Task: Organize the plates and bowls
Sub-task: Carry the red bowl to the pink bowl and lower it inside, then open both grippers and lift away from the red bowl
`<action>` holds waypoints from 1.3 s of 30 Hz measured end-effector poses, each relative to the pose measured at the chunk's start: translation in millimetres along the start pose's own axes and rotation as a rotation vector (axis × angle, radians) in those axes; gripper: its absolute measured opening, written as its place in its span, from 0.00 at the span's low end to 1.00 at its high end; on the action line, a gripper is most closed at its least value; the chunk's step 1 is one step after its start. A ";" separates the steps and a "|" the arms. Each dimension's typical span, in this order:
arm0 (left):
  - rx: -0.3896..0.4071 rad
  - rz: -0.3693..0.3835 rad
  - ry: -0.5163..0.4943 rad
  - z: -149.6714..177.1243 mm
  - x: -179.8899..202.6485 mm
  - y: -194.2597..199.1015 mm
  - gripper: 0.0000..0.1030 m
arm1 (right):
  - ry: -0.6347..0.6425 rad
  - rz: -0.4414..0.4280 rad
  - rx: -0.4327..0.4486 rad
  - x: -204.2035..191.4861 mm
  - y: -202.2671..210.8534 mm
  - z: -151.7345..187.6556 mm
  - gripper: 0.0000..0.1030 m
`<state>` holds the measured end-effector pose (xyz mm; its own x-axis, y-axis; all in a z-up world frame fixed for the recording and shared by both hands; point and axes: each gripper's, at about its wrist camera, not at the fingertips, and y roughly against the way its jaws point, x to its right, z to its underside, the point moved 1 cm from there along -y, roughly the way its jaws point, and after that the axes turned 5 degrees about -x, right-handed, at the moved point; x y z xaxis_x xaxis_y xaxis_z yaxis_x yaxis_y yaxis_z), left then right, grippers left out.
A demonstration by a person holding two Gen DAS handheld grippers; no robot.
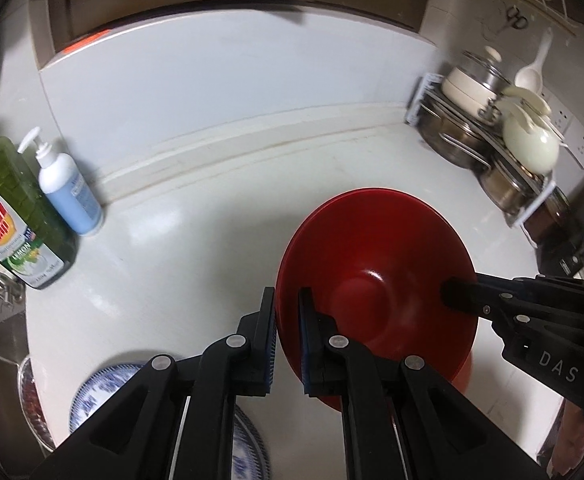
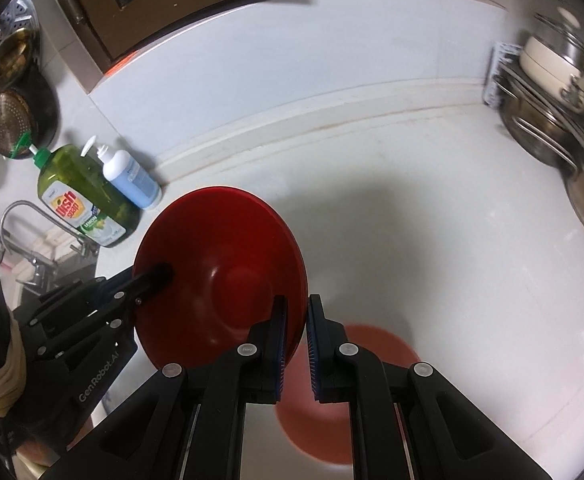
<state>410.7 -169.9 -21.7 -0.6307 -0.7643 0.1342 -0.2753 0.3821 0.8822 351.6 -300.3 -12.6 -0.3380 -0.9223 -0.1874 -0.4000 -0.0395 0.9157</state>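
We hold a red bowl (image 1: 375, 280) above the white counter (image 1: 196, 216), with both grippers on its rim at opposite sides. Our left gripper (image 1: 288, 340) has its 2 fingers straddling the bowl's left edge, 1 pad outside and 1 inside, clamped on the rim; in the right wrist view the same gripper comes in from the left with a fingertip lying inside the bowl. Our right gripper (image 2: 296, 344) grips the right edge the same way. The bowl looks like 2 stacked together, since a second rim shows at the far edge, though we cannot be sure. Below it on the counter lies a reddish blurred round shape (image 2: 331, 396); we cannot tell what it is. At lower left, under our left gripper, sits a blue-patterned plate (image 1: 104, 388). By the wall on the left stand a green dish soap bottle (image 1: 16, 216) and a white pump bottle (image 1: 68, 192), near a faucet (image 2: 40, 216). On the right, a rack (image 1: 503, 140) holds pots and lids.
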 end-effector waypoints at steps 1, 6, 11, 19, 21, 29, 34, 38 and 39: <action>-0.005 0.005 -0.007 2.4 5.1 -0.8 0.10 | -0.001 0.005 -0.002 4.7 3.4 4.3 0.11; -0.037 0.014 -0.032 13.9 29.0 -7.7 0.10 | -0.022 0.021 -0.023 26.2 9.6 24.5 0.11; -0.076 0.029 -0.049 23.9 47.3 -17.2 0.10 | -0.044 0.030 -0.049 44.5 8.3 41.5 0.11; -0.131 0.037 -0.046 36.4 61.9 -32.4 0.10 | -0.064 0.037 -0.100 67.9 1.6 61.1 0.11; -0.142 0.034 -0.041 38.4 63.4 -35.6 0.11 | -0.063 0.039 -0.117 71.9 -1.9 65.2 0.11; -0.178 0.031 -0.022 44.1 66.0 -45.2 0.11 | -0.046 0.039 -0.157 79.2 -11.8 73.5 0.11; -0.204 0.028 -0.023 46.9 67.3 -49.9 0.11 | -0.035 0.049 -0.166 79.9 -15.6 75.7 0.11; -0.216 0.028 -0.020 48.6 66.9 -53.0 0.11 | -0.022 0.062 -0.179 78.7 -20.8 77.9 0.11; -0.217 0.024 -0.021 49.0 67.0 -53.5 0.12 | -0.021 0.061 -0.181 79.1 -21.5 78.4 0.11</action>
<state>347.6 -216.1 -82.0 -0.6513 -0.7441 0.1491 -0.0985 0.2777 0.9556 266.7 -342.2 -75.1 -0.3752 -0.9171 -0.1347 -0.2188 -0.0535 0.9743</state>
